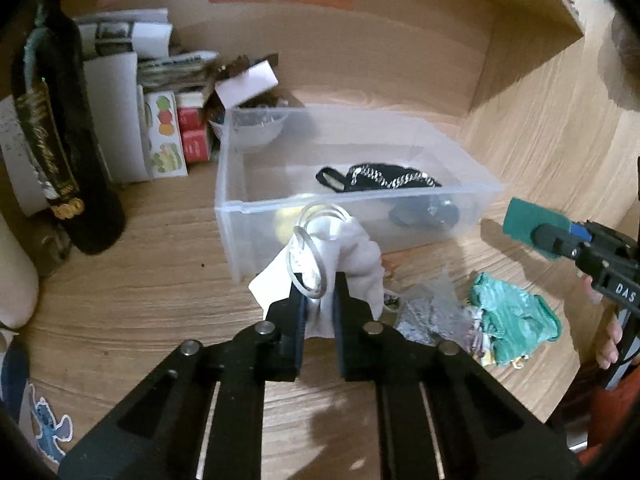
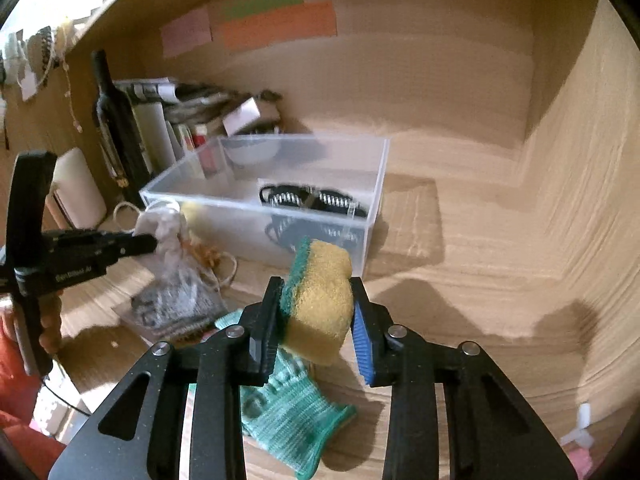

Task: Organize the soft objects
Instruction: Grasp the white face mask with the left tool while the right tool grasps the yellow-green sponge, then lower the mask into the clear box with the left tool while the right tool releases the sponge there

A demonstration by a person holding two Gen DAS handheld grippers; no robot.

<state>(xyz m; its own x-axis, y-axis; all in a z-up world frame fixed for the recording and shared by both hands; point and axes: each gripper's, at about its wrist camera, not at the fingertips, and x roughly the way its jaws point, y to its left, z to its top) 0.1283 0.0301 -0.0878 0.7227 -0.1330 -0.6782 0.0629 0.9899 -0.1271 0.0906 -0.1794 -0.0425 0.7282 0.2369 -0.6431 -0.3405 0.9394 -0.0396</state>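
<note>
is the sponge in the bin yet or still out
Out. The right tongs are shut on the sponge, holding it above the desk, short of the clear bin.

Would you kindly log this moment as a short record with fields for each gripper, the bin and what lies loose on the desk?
left gripper: shut on white cloth pouch, held just in front of the bin
right gripper: shut on yellow-green sponge, held above the desk
clear plastic bin: holds a black item with silver chain
on desk: green knit glove, clear bag of dark items
</note>
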